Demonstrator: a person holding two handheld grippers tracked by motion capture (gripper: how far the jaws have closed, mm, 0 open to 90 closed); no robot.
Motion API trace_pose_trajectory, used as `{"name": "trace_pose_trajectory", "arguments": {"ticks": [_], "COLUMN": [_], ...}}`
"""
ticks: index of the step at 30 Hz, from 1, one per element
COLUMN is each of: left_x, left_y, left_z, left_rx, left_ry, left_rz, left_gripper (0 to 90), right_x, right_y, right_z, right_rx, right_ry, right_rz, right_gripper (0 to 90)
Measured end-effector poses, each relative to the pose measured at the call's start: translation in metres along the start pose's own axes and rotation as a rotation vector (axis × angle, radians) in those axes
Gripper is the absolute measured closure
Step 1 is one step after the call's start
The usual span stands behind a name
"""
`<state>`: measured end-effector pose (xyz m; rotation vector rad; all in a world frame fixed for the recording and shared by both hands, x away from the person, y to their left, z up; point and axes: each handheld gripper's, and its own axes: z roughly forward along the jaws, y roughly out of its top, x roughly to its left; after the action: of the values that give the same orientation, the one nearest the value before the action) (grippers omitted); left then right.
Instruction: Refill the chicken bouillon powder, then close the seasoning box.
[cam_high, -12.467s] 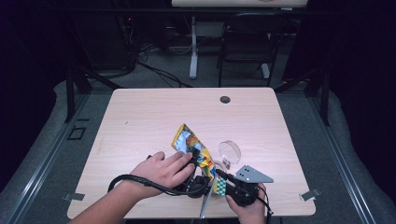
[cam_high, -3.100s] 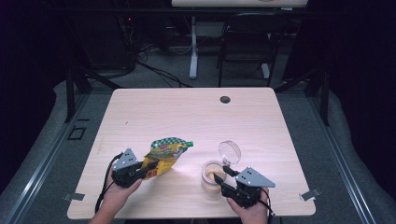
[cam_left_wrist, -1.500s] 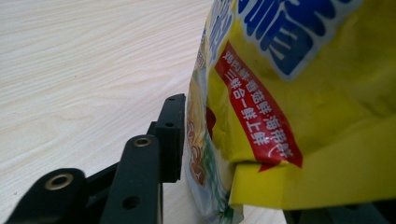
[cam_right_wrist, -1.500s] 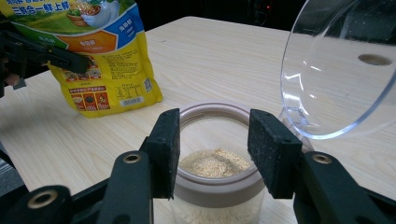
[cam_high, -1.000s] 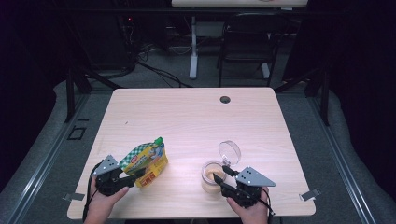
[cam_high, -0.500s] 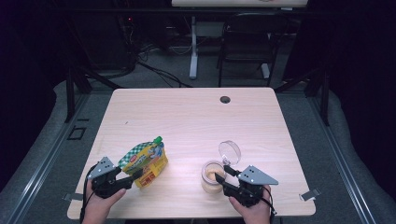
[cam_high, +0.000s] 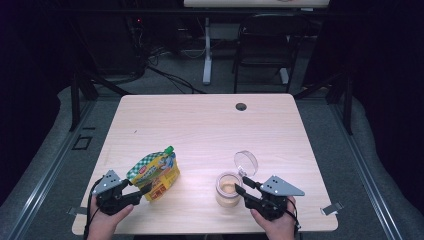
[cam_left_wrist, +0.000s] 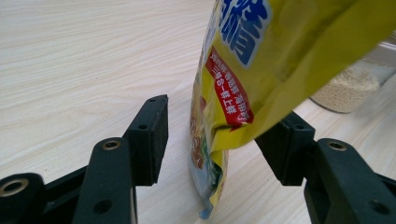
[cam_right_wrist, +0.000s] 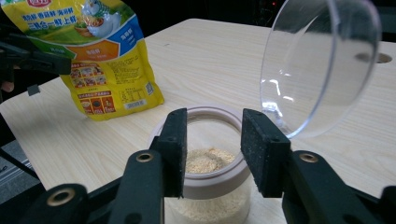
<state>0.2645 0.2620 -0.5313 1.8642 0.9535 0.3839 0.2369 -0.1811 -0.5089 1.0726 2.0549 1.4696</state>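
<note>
Yellow pouch (cam_high: 155, 172) stands upright, green cap at 1 o'clock — left gripper (cam_high: 142, 190) jaws just opening, astride it; right gripper (cam_high: 241, 186) jaws just closing, unclamped, over jar (cam_high: 227, 188).

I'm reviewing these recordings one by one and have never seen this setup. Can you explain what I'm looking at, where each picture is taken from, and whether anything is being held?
No robot here: a person holds a two-jaw tool in each hand. The high view looks down on the table from above the person's side. The other two views come from cameras riding on each tool, looking along its black jaws.

On the table stand a yellow pouch with a green cap and a jar of pale granules, its clear lid flipped open.

The left tool has the pouch's lower edge between its jaws, which have just been opening; the pads stand clear, so the pouch stands on its own. The right tool sits at the jar's rim, its jaws having just been closing. I cannot tell whether it grips the rim.
</note>
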Motion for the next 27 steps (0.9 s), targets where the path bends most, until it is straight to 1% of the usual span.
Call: {"name": "trace_pose_trajectory", "arguments": {"ticks": [3,5,6,7,8,11,12,14,16,20,23,27], "left_x": [-0.001,0.0,0.0,0.0,0.0,0.001,0.002,0.002,0.003,0.005,0.007,0.009], "left_y": [-0.001,-0.002,-0.002,-0.003,-0.003,-0.006,-0.006,-0.006,-0.007,-0.008,-0.008,-0.008], "left_z": [-0.003,-0.005,-0.005,-0.006,-0.007,-0.009,-0.01,-0.01,-0.011,-0.01,-0.011,-0.011], "left_rx": [-0.01,0.0,-0.003,0.004,0.006,0.0,0.006,-0.009,-0.005,-0.008,-0.003,-0.001], "left_ry": [0.005,0.007,0.01,0.013,0.014,0.014,0.015,0.015,0.017,0.024,0.032,0.036], "left_rz": [-0.007,0.001,-0.004,0.002,0.001,-0.003,0.0,-0.011,-0.011,-0.017,-0.017,-0.023], "left_gripper": [45.5,45.3,45.3,45.1,45.1,45.1,45.1,45.1,45.1,45.0,45.1,45.1], "right_x": [-0.003,-0.006,-0.007,-0.008,-0.009,-0.013,-0.015,-0.016,-0.017,-0.021,-0.023,-0.026], "right_y": [0.002,0.004,0.004,0.004,0.005,0.005,0.005,0.006,0.007,0.007,0.007,0.007], "right_z": [-0.004,-0.007,-0.008,-0.009,-0.011,-0.014,-0.015,-0.016,-0.018,-0.02,-0.021,-0.023], "right_rx": [-0.01,-0.006,-0.006,-0.009,-0.005,0.001,0.004,0.002,-0.001,0.01,0.013,0.017], "right_ry": [0.007,0.009,0.006,0.002,-0.004,-0.019,-0.023,-0.025,-0.031,-0.048,-0.062,-0.066], "right_rz": [0.019,0.022,0.025,0.028,0.022,0.031,0.031,0.044,0.049,0.034,0.037,0.037], "right_gripper": [65.3,68.1,69.1,70.1,71.2,74.7,75.6,78.1,80.8,85.1,89.2,90.0]}}
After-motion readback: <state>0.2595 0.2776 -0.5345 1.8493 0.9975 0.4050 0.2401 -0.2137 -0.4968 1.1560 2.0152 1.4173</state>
